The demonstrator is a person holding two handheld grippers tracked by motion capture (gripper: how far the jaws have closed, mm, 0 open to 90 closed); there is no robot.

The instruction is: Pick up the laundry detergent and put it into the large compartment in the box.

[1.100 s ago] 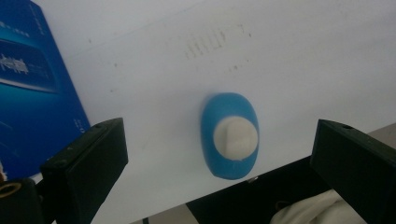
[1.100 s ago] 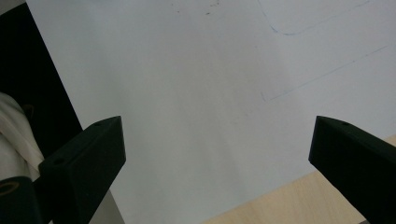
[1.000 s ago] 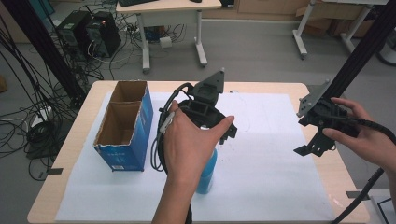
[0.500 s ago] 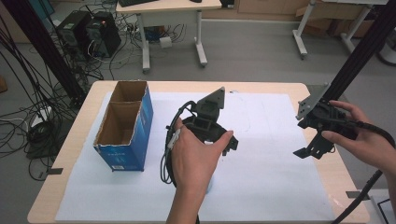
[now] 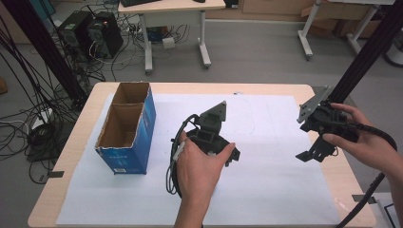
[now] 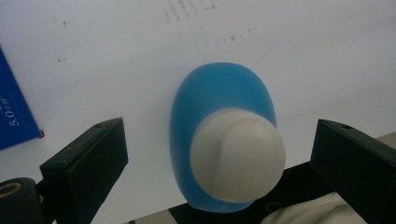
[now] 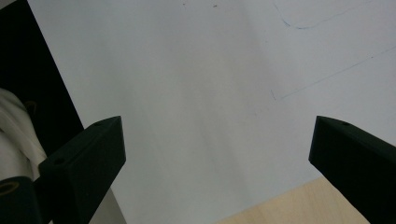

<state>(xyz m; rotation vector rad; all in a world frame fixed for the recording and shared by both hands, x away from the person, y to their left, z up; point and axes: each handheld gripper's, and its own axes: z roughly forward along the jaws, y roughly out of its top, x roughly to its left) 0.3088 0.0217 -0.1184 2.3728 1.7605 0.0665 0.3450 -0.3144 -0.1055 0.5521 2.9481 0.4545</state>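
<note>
A blue bottle (image 6: 219, 93) with a white cap (image 6: 238, 158) stands upright on the white paper, seen from straight above in the left gripper view. My left gripper (image 6: 219, 135) hangs over it, open, one jaw on each side and both clear of the bottle. In the high view the left gripper (image 5: 214, 137) and the hand holding it cover the bottle at the table's middle. My right gripper (image 5: 316, 147) is held at the right side of the table, open, with nothing between its jaws (image 7: 215, 135).
An open blue cardboard box (image 5: 126, 128) with two compartments stands at the left of the white paper sheet (image 5: 266, 180); its corner (image 6: 14, 112) is close to the left jaw. Cables trail from both grippers. The wooden table edge (image 7: 299, 205) lies under the right gripper.
The left hand and gripper have moved down and toward the near edge, over the blue bottle, which now sits under the hand in the high view. The right gripper has hardly shifted.
</note>
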